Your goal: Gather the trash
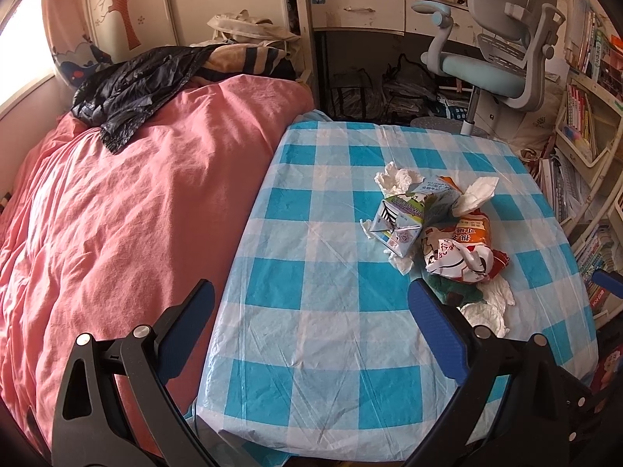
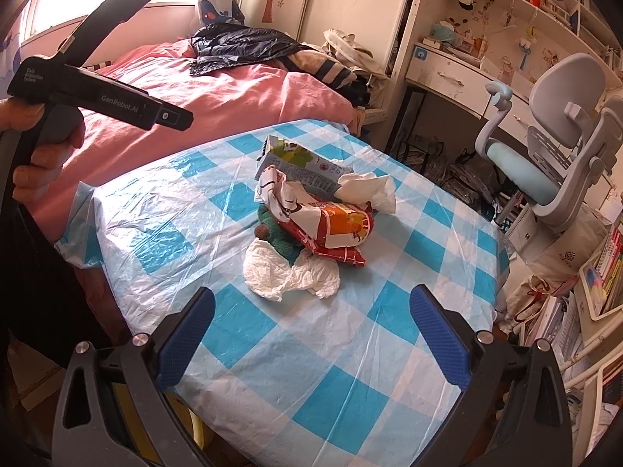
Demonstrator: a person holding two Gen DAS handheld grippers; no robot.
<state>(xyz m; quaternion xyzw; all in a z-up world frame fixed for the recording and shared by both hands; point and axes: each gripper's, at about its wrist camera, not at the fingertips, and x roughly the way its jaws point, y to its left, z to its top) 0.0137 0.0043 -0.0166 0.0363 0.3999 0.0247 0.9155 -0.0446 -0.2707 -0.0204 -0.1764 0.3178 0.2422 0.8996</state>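
A heap of trash lies on the blue-and-white checked table cover [image 1: 311, 311] [image 2: 303, 369]. It holds a flattened milk carton [image 1: 397, 220] [image 2: 300, 165], an orange and red snack bag [image 1: 463, 249] [image 2: 335, 229], crumpled white tissues [image 1: 397, 179] [image 2: 288, 276] and a dark green wrapper [image 1: 451, 290] [image 2: 278, 233]. My left gripper [image 1: 311, 303] is open, low over the near left part of the table, its right finger close to the heap. My right gripper [image 2: 311, 307] is open too, just short of the white tissue. A hand [image 2: 43, 155] holds the left gripper's handle in the right wrist view.
A bed with a pink duvet [image 1: 136, 202] [image 2: 218, 89] and a black jacket [image 1: 132, 89] borders the table's left side. Beyond the table stand a grey-blue desk chair [image 1: 502, 58] [image 2: 553, 163] and a white desk [image 1: 362, 11]. Bookshelves [image 1: 584, 136] fill the right.
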